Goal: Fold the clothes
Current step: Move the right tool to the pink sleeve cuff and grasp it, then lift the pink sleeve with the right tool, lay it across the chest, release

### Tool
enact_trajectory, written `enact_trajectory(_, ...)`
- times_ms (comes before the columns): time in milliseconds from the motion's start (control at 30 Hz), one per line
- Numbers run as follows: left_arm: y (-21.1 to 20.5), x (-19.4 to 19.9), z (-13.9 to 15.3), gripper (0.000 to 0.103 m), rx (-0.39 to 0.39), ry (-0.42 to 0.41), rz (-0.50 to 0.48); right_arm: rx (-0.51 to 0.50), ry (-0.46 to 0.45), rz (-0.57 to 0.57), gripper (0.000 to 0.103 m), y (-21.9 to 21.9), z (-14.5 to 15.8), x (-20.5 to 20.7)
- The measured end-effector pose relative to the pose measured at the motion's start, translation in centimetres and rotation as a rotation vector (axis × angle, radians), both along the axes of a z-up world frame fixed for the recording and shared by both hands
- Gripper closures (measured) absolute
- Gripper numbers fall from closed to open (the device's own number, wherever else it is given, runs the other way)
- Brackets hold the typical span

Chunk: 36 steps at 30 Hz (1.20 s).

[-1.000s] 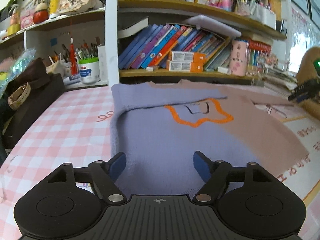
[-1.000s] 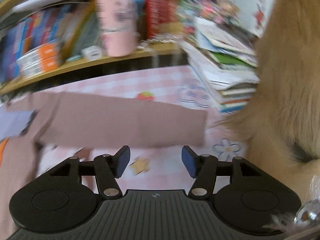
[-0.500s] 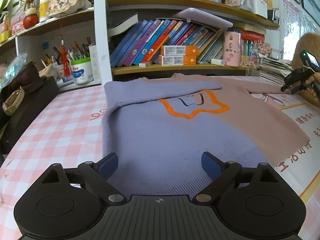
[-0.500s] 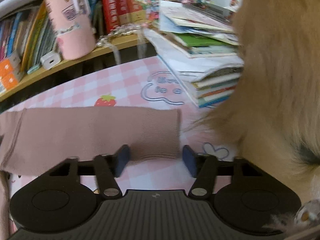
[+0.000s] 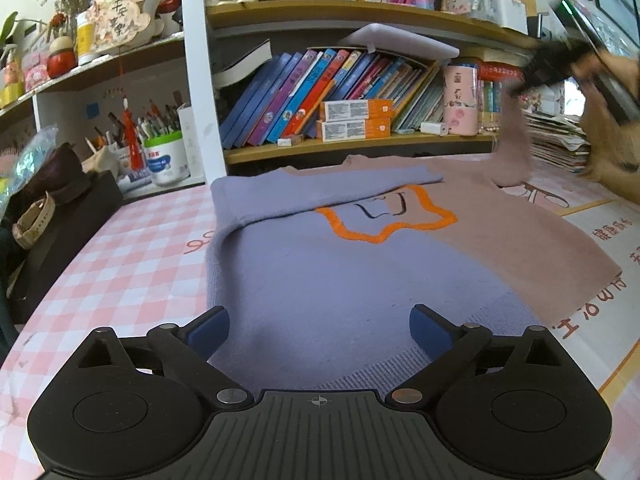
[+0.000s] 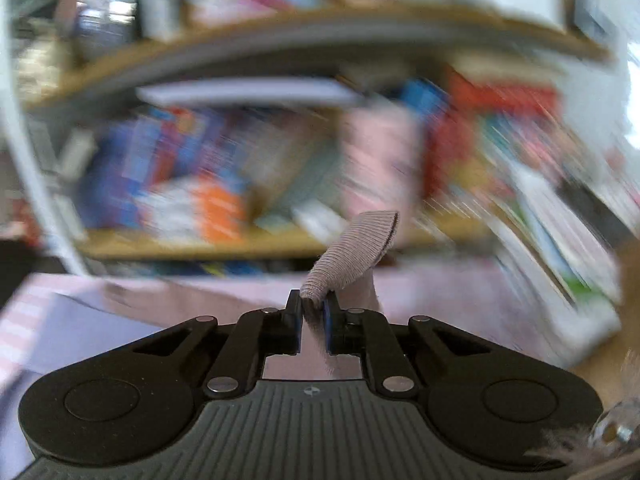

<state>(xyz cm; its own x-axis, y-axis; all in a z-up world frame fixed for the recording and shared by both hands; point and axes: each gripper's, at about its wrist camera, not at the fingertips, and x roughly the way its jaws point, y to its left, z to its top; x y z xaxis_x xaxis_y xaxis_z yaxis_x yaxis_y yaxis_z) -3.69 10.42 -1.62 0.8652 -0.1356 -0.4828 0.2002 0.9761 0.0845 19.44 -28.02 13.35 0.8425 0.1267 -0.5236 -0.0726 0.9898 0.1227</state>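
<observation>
A sweater (image 5: 340, 264), lavender on its left half and dusty pink on its right, lies flat on the checked tablecloth (image 5: 132, 264) with an orange star outline on the chest. Its lavender sleeve is folded across the top. My left gripper (image 5: 320, 324) hovers over the hem, its jaws opening wide with nothing pressed between them. My right gripper (image 6: 313, 308) is shut on the pink sleeve's ribbed cuff (image 6: 356, 244). In the left wrist view the pink sleeve (image 5: 516, 148) hangs lifted from the blurred right gripper (image 5: 560, 60) at the upper right.
A bookshelf (image 5: 360, 148) with books, a pink cup (image 5: 460, 100) and a white pen tub (image 5: 164, 158) runs along the table's far edge. A black box (image 5: 60, 232) borders the left side. Stacked papers (image 5: 560, 144) and a tan furry shape (image 5: 612, 148) are at the right.
My right gripper closed on the pink sleeve's cuff and swung it up off the table and leftward. My left gripper's jaws spread wider over the hem.
</observation>
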Motion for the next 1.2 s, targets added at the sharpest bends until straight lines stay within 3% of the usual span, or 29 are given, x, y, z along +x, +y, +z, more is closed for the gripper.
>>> enact_trajectory(167, 0.5, -0.1, 0.1, 0.004, -0.034, -0.009, 0.017, 0.014, -0.087, 0.19, 0.094, 9.4, 4.4, 1.4)
enact_trajectory(267, 0.7, -0.3, 0.2, 0.004, -0.049, -0.021, 0.021, -0.008, -0.104, 0.287, 0.094, 15.3, 5.1, 2.4)
enact_trajectory(367, 0.9, -0.4, 0.3, 0.003, -0.064, -0.033, 0.02, -0.037, -0.087, 0.353, 0.094, 19.9, 4.3, 3.4)
enact_trajectory(567, 1.3, -0.8, 0.4, 0.003, -0.103, -0.052, 0.007, -0.084, 0.015, 0.4, 0.094, 24.8, 0.1, 5.2)
enact_trajectory(767, 1.8, -0.8, 0.4, 0.003, -0.143, -0.052, 0.007, -0.075, 0.088, 0.423, 0.093, 26.4, -2.9, 5.8)
enact_trajectory(800, 1.8, -0.8, 0.4, 0.003, -0.147, -0.051, 0.007, -0.062, 0.096, 0.434, 0.088, 26.5, -3.1, 5.8)
enact_trajectory(867, 1.9, -0.8, 0.3, 0.003, -0.153, -0.053, 0.009, -0.021, 0.102, 0.46, 0.061, 26.2, -3.2, 5.5)
enact_trajectory(900, 2.0, -0.9, 0.3, 0.003, -0.159, -0.056, 0.011, 0.003, 0.098, 0.475, 0.042, 26.0, -3.1, 5.2)
enact_trajectory(1033, 2.2, -0.8, 0.3, 0.003, -0.178, -0.054, 0.019, 0.001, 0.084, 0.505, 0.04, 23.3, -3.1, 1.5)
enact_trajectory(1200, 2.1, -0.6, 0.3, 0.003, -0.164, -0.042, 0.039, 0.007, 0.199, 0.404, 0.039, 15.5, -5.5, -5.6)
